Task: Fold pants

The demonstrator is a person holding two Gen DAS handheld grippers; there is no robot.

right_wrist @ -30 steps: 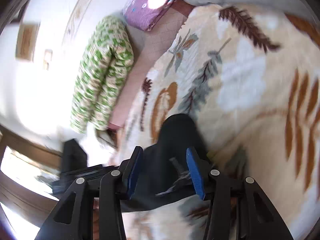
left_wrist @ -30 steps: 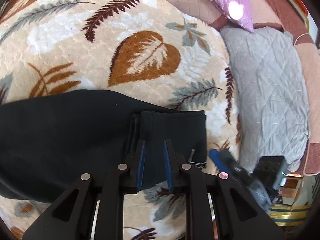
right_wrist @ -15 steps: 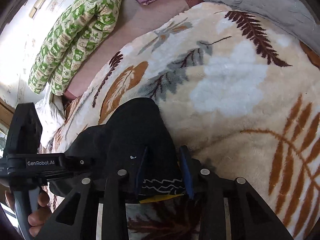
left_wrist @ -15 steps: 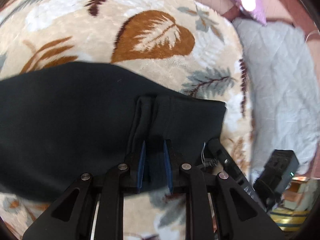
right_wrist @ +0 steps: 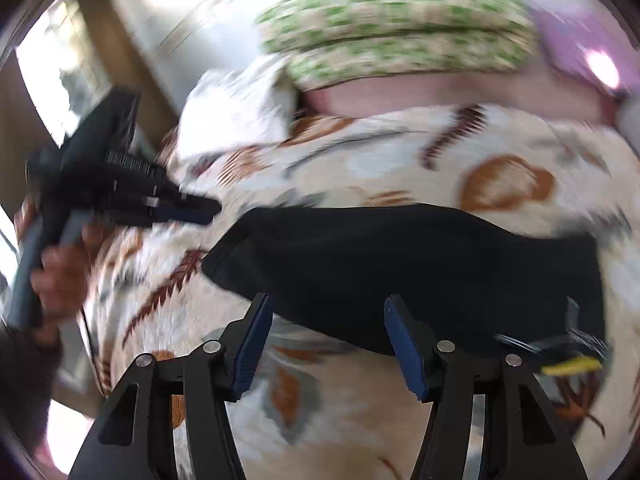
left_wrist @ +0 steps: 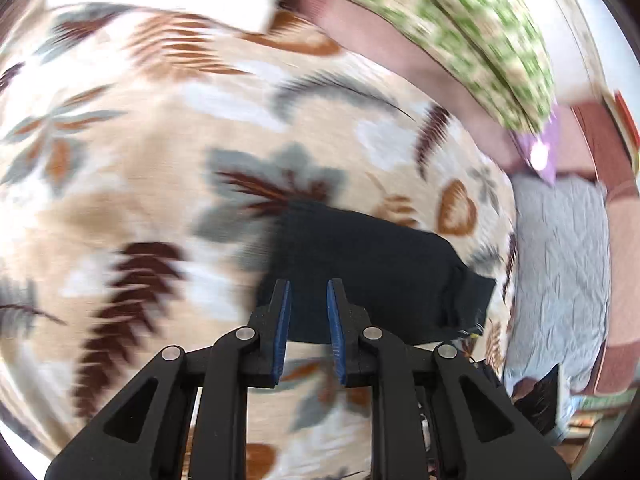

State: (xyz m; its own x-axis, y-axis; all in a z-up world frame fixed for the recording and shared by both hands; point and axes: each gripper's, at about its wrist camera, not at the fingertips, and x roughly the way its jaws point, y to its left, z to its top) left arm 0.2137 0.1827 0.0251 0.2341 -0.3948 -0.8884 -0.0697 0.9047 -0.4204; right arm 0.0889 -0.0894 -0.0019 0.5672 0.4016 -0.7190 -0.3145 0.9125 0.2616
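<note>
The black pants (left_wrist: 372, 276) lie folded flat on the leaf-patterned blanket (left_wrist: 152, 168). They also show in the right wrist view (right_wrist: 400, 264), with a yellow tag and white-patterned waistband (right_wrist: 568, 360) at the right end. My left gripper (left_wrist: 307, 292) hovers over the near left edge of the pants, its jaws a narrow gap apart and holding nothing. My right gripper (right_wrist: 326, 308) is wide open and empty above the near edge of the pants. The left gripper also shows in the right wrist view (right_wrist: 192, 212), off the pants' left end. Both views are motion-blurred.
A green-and-white patterned quilt (left_wrist: 460, 28) lies at the back of the bed, next to a purple pillow (left_wrist: 540, 156). A grey quilted pad (left_wrist: 560, 272) lies right of the blanket. A white cloth (right_wrist: 240, 108) lies at the blanket's far left.
Both grippers have let go of the pants and pulled back. The left has swung to the pants' left end. The right jaws have opened wide. The pants now lie folded shorter.
</note>
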